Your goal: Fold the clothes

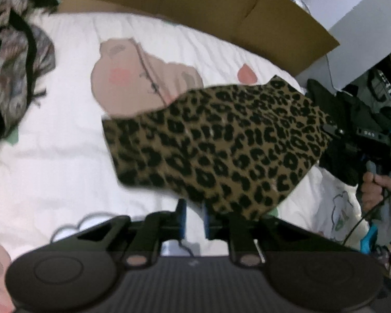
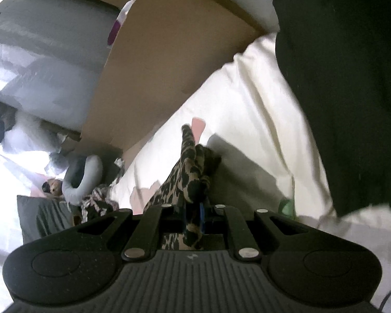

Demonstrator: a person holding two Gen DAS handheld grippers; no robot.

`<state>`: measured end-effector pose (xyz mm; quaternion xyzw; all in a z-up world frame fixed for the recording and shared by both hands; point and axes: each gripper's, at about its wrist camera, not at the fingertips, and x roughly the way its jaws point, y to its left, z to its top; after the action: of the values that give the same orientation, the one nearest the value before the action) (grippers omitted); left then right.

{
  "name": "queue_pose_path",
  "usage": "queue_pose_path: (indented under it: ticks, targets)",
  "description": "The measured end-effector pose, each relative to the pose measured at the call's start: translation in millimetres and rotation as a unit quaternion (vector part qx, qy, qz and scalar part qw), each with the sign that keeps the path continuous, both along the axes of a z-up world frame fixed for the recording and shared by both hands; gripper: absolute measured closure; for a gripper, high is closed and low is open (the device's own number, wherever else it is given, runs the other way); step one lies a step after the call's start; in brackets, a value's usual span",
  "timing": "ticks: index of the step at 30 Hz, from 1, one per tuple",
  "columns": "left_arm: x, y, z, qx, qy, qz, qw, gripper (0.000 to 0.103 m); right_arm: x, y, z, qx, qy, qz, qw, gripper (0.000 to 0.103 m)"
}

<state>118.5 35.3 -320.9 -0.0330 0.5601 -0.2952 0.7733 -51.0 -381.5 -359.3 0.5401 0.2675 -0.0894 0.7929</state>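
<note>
Left wrist: left gripper (image 1: 194,219) parted, leopard-print cloth (image 1: 221,146) beside one pad, ungripped; right wrist: right gripper (image 2: 193,217) clamped on same cloth.

- The left gripper (image 1: 194,217) pointed steeply down; its jaws stood a little apart, with nothing pressed between the blue pads.
- The right gripper (image 2: 193,215) had its jaws clamped on leopard cloth (image 2: 190,172).
- A hand (image 1: 380,195) held the right gripper's handle.
</note>
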Motion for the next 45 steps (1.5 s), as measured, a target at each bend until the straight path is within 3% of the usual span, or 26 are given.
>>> queue_pose_path:
  ticks: [1,3,5,10,12,21,25,27,32,35,45]
  targets:
    - [2,0,2,0.002,-0.006,-0.001,1.0,0.079,3,-5,0,0.002,0.002,-0.004,1.0,0.096]
    - [5,-1,5,0.009,-0.022,-0.003,0.9997,0.056,9,-14,1,0.001,0.005,-0.005,1.0,0.096]
    - [11,-4,9,0.008,-0.038,-0.004,0.9992,0.05,14,-22,3,-0.007,0.01,-0.006,1.0,0.096]
    - [26,-17,14,-0.001,-0.057,-0.009,0.9983,0.048,26,-39,8,-0.024,0.018,-0.013,0.999,0.096]
    - [29,-23,14,-0.001,-0.063,-0.016,0.9979,0.041,30,-44,10,-0.029,0.019,-0.013,0.999,0.096]
    - [45,-36,7,0.002,-0.072,-0.007,0.9974,0.041,44,-64,1,-0.031,0.036,-0.043,0.998,0.095]
    - [54,-40,-5,0.006,-0.049,0.004,0.9988,0.041,42,-61,-16,-0.021,0.052,-0.056,0.997,0.069]
    - [55,-43,-6,0.011,-0.052,-0.008,0.9986,0.041,37,-57,-19,-0.023,0.056,-0.056,0.997,0.066]
    - [55,-47,-6,0.015,-0.052,-0.018,0.9984,0.041,17,-46,-24,-0.01,0.067,-0.074,0.995,0.065]
    - [59,-51,-3,0.013,-0.048,-0.026,0.9984,0.041,2,-33,-20,-0.005,0.059,-0.081,0.995,0.059]
    - [77,-83,18,0.016,-0.077,-0.092,0.9926,0.045,-32,-2,-22,0.021,0.038,-0.096,0.994,0.057]
